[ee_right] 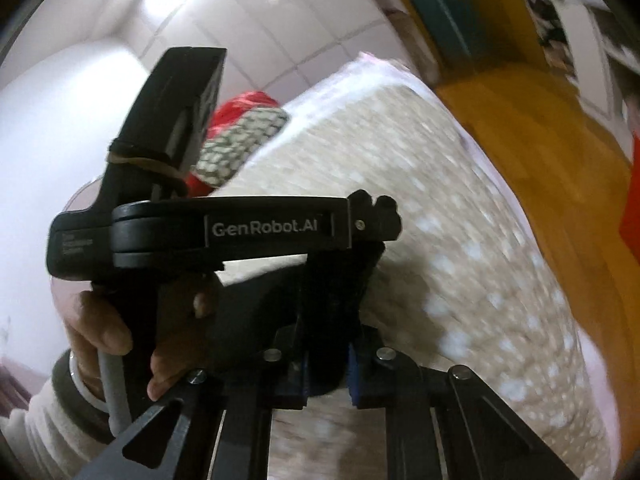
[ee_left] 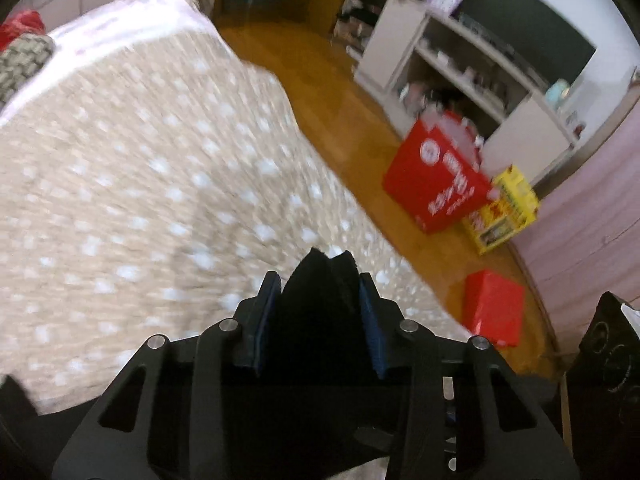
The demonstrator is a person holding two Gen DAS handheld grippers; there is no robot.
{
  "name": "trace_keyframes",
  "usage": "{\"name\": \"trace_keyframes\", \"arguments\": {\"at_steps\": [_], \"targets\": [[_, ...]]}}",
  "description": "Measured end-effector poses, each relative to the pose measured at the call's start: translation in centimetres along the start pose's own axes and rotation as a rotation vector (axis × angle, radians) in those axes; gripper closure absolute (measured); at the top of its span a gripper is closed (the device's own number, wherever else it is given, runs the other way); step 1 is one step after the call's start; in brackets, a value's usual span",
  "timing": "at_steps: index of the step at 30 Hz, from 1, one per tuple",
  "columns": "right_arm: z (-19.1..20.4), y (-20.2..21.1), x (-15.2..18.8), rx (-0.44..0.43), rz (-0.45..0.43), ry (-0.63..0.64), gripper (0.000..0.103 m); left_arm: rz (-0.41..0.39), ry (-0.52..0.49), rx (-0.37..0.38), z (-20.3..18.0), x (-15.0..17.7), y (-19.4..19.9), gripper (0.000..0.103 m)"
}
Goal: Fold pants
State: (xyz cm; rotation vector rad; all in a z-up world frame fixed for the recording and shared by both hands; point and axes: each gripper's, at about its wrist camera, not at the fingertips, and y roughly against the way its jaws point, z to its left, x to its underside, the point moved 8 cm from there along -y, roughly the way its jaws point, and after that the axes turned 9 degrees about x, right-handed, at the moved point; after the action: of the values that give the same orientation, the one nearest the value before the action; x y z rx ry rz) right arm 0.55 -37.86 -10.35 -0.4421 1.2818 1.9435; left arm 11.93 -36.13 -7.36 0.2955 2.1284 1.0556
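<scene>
- Two grippers hold black cloth above a bed: the left gripper (ee_left: 319, 280) is clamped on a bunch of the pants (ee_left: 320, 304), and the right gripper (ee_right: 328, 364) is likewise closed on dark cloth between its blue pads.
- Beneath both lies the bedspread (ee_left: 140, 184), beige with white dots, bare and wide to the left in the left wrist view; it is blurred.
- Its right edge drops to a wooden floor (ee_left: 320, 80), a strip of open floor running between the bed and the white shelves (ee_left: 452, 60).
- On that floor stand a red bag (ee_left: 432, 176), a yellow box (ee_left: 504, 212) just beside it, and a red box (ee_left: 494, 306) nearer the gripper.
- At the far end of the bed lie a patterned pillow (ee_left: 20, 64) and something red (ee_left: 20, 30) against a tiled wall.
- In the right wrist view the left gripper's body (ee_right: 224, 228), marked GenRobot.AI, fills the left half, held by the left hand (ee_right: 104, 332), close to the right gripper.
- The pants look plain black and bunched in thick folds that poke past the fingertips; their full shape is hidden.
</scene>
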Motion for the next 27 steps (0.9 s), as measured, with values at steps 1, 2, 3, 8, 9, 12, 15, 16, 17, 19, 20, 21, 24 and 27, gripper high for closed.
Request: {"name": "trace_keyframes", "arguments": {"at_steps": [1,2,3,8,9,12,15,16,17,19,20,21,24,27], "targets": [[1.3,0.5,-0.7,-0.012,-0.015,0.029,0.09,-0.023,-0.004,-0.006,0.2,-0.1,1.6,0.066],[2.6,0.8,-1.2,-0.025,-0.025,0.053,0.09,-0.049,-0.009,-0.022,0.7,-0.2,3.6,0.066],[4.1,1.1,-1.7,-0.044,-0.036,0.08,0.09,-0.069,-0.01,-0.037,1.3,-0.1,5.2,0.065],[13.2,0.1,-1.8,-0.159,-0.033,0.215,0.09,-0.172,0.08,-0.133,7.6,2.8,14.0,0.065],[15.0,-0.7,-1.3,-0.183,-0.018,0.238,0.09,-0.185,0.105,-0.16,9.2,3.8,15.3,0.065],[20.3,-3.7,1.2,-0.243,0.049,0.311,0.09,-0.192,0.193,-0.269,14.6,7.9,18.0,0.066],[23.9,-8.9,5.4,-0.253,0.156,0.365,0.086,-0.161,0.319,-0.342,19.8,12.6,18.6,0.065],[24.2,-10.5,6.5,-0.235,0.189,0.361,0.083,-0.15,0.346,-0.357,20.6,13.5,18.3,0.065],[24.3,-12.1,7.7,-0.211,0.242,0.361,0.075,-0.135,0.382,-0.38,21.9,14.8,18.3,0.065],[24.6,-13.0,8.7,-0.223,0.32,0.363,0.074,-0.142,0.414,-0.393,22.9,16.3,18.9,0.065],[24.7,-11.3,8.0,-0.278,0.3,0.363,0.074,-0.165,0.426,-0.388,23.2,16.7,19.7,0.065],[24.5,-10.1,7.2,-0.304,0.285,0.364,0.071,-0.192,0.432,-0.383,23.3,16.9,20.5,0.065],[21.5,-6.3,3.1,-0.235,0.16,0.342,0.069,-0.247,0.428,-0.368,22.3,16.7,21.8,0.065],[18.3,-5.9,0.4,-0.086,0.079,0.365,0.069,-0.271,0.416,-0.337,20.6,16.5,21.6,0.065]]}}
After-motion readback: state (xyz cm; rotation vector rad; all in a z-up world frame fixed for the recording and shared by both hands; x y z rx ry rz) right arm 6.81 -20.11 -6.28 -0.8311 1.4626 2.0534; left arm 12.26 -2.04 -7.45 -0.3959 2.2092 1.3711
